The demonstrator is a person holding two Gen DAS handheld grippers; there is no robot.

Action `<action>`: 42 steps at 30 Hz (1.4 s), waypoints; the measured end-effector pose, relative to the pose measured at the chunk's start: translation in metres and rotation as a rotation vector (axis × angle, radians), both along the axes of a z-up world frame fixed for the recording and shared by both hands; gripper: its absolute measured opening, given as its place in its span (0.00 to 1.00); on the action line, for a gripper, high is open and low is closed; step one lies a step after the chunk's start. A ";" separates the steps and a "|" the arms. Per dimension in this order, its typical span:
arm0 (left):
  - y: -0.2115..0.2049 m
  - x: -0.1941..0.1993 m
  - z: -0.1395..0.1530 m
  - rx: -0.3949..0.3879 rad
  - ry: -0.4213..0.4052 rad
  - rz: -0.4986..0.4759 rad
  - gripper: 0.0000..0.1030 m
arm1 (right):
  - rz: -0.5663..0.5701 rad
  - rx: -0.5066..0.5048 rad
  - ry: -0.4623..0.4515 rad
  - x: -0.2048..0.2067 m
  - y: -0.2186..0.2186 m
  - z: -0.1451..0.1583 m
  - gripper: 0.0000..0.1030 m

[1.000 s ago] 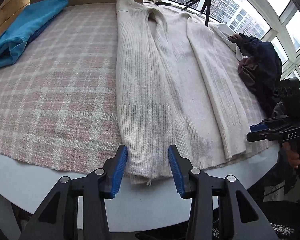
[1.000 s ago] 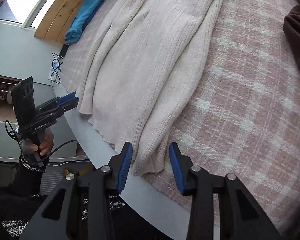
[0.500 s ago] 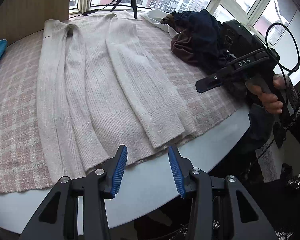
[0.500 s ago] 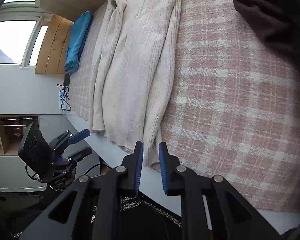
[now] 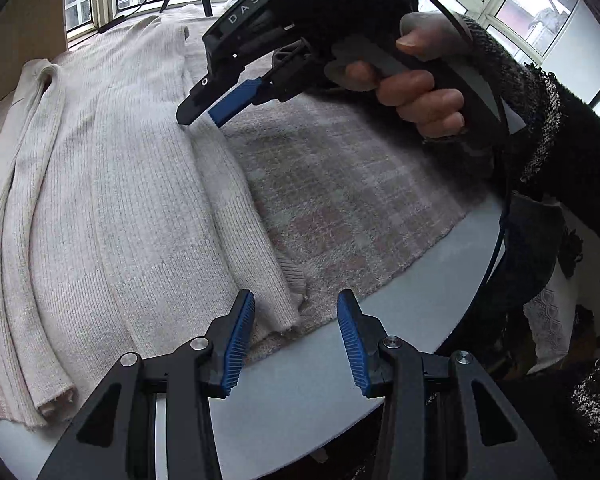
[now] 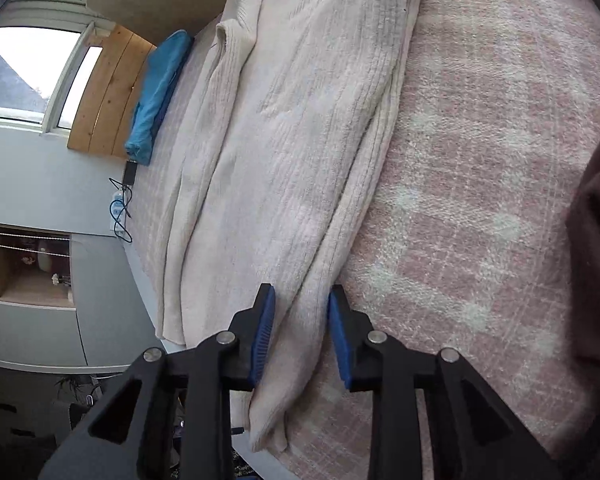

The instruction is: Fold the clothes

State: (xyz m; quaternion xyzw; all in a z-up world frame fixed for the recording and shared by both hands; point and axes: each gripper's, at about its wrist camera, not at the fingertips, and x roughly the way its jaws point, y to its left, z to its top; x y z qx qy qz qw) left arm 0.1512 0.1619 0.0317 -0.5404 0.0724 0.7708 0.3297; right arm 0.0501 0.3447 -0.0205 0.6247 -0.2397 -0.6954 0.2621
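Note:
A cream ribbed knit sweater [image 5: 112,184] lies flat lengthwise on a pink plaid cloth [image 5: 340,200], its sleeves folded along its sides. My left gripper [image 5: 296,336] is open over the sweater's right hem corner at the table's near edge. My right gripper [image 5: 208,114] shows in the left wrist view, tips down on the folded right sleeve [image 5: 236,208] mid-length. In the right wrist view the right gripper [image 6: 300,332] straddles that sleeve [image 6: 324,280], jaws partly open with the fabric between them.
The plaid cloth [image 6: 480,180] covers a round white table [image 5: 400,320]. A folded blue garment [image 6: 156,92] lies at the table's far side. A dark brown garment [image 6: 596,260] lies at the right edge of the right wrist view. Windows and a tripod stand behind.
My left gripper swung right along the hem to the sweater's right corner. My right gripper moved from the sleeve's end up onto its mid-length, and its jaws opened wider.

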 end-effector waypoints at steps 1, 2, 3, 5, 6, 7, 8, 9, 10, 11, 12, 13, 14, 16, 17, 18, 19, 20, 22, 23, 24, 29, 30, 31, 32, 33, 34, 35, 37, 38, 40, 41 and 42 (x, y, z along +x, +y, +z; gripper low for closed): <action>0.001 -0.002 -0.002 -0.004 -0.014 0.020 0.40 | -0.007 -0.001 0.003 0.000 0.002 -0.001 0.18; 0.002 -0.004 -0.002 0.005 -0.015 0.036 0.40 | -0.009 -0.014 0.000 0.000 0.005 -0.003 0.15; 0.003 -0.005 -0.002 0.003 -0.013 0.054 0.40 | -0.010 -0.031 -0.005 0.000 0.007 -0.005 0.15; 0.005 -0.008 -0.003 -0.004 -0.016 0.086 0.40 | 0.003 -0.050 -0.003 0.000 0.010 -0.010 0.10; 0.005 -0.010 -0.005 -0.003 -0.028 0.106 0.39 | 0.008 -0.062 -0.003 -0.001 0.010 -0.013 0.09; 0.004 -0.011 -0.006 -0.010 -0.025 0.126 0.33 | 0.017 -0.073 -0.001 -0.003 0.010 -0.014 0.09; 0.004 -0.012 -0.007 -0.019 -0.021 0.146 0.29 | 0.028 -0.084 0.002 -0.004 0.010 -0.015 0.09; 0.003 -0.013 -0.008 -0.027 -0.018 0.165 0.16 | 0.039 -0.094 0.005 -0.006 0.010 -0.016 0.09; 0.001 -0.013 -0.007 -0.030 -0.015 0.175 0.04 | 0.048 -0.101 0.009 -0.008 0.010 -0.016 0.09; 0.000 -0.013 -0.006 -0.032 -0.012 0.183 0.04 | 0.050 -0.099 0.020 -0.009 0.010 -0.015 0.09; -0.004 -0.014 -0.001 -0.008 -0.017 0.201 0.03 | 0.051 -0.096 0.033 -0.010 0.009 -0.015 0.08; -0.008 -0.015 0.005 0.018 -0.024 0.220 0.03 | 0.045 -0.084 0.051 -0.011 0.008 -0.012 0.07; -0.013 -0.015 0.011 0.044 -0.030 0.240 0.03 | 0.033 -0.095 0.057 -0.013 0.010 -0.008 0.06; -0.019 -0.015 0.028 0.106 -0.035 0.270 0.03 | 0.005 -0.136 0.067 -0.015 0.017 0.004 0.06; -0.018 -0.014 0.039 0.112 -0.013 0.262 0.03 | 0.000 -0.148 0.084 -0.016 0.021 0.012 0.06; -0.016 -0.012 0.050 0.115 0.010 0.253 0.03 | -0.003 -0.156 0.103 -0.017 0.024 0.021 0.06; -0.014 -0.010 0.061 0.119 0.033 0.244 0.03 | -0.004 -0.156 0.118 -0.017 0.029 0.028 0.06; -0.007 -0.010 0.061 0.110 0.036 0.227 0.03 | -0.004 -0.155 0.132 -0.017 0.033 0.034 0.05; 0.006 -0.011 0.058 0.090 0.041 0.192 0.03 | -0.005 -0.140 0.144 -0.019 0.040 0.037 0.05; 0.013 -0.012 0.057 0.080 0.043 0.175 0.03 | -0.009 -0.125 0.143 -0.019 0.044 0.035 0.05; 0.020 -0.012 0.056 0.070 0.045 0.158 0.03 | -0.015 -0.104 0.134 -0.019 0.047 0.029 0.05; 0.056 -0.008 0.009 -0.064 0.029 0.030 0.03 | -0.028 0.005 0.101 -0.014 0.051 0.000 0.05; 0.058 -0.006 0.006 -0.075 0.042 0.019 0.03 | -0.024 0.006 0.097 -0.013 0.050 -0.002 0.05; 0.059 -0.003 0.004 -0.083 0.056 0.009 0.03 | -0.020 0.003 0.093 -0.011 0.050 -0.003 0.06; 0.058 -0.002 0.007 -0.078 0.029 -0.002 0.03 | -0.016 0.000 0.089 -0.010 0.049 -0.004 0.09; 0.055 0.000 0.011 -0.066 -0.003 -0.004 0.05 | -0.012 -0.002 0.085 -0.008 0.049 -0.005 0.09; 0.048 0.004 0.019 -0.040 -0.029 0.008 0.06 | -0.020 0.001 0.090 -0.005 0.052 -0.003 0.11; 0.036 0.010 0.031 0.000 -0.042 0.038 0.07 | -0.026 -0.003 0.096 0.002 0.055 0.000 0.20; -0.009 0.009 0.043 -0.018 -0.019 0.162 0.21 | -0.036 -0.015 0.107 0.017 0.062 0.006 0.35; -0.032 0.008 0.049 -0.030 -0.006 0.225 0.24 | -0.028 -0.024 0.109 0.028 0.063 0.008 0.37; -0.079 0.007 0.060 -0.052 0.020 0.352 0.35 | -0.008 -0.037 0.111 0.052 0.062 0.011 0.37; -0.102 0.006 0.066 -0.064 0.033 0.415 0.36 | 0.000 -0.034 0.108 0.064 0.059 0.010 0.37; -0.125 0.003 0.061 -0.074 0.029 0.477 0.36 | 0.007 -0.030 0.103 0.075 0.055 0.009 0.37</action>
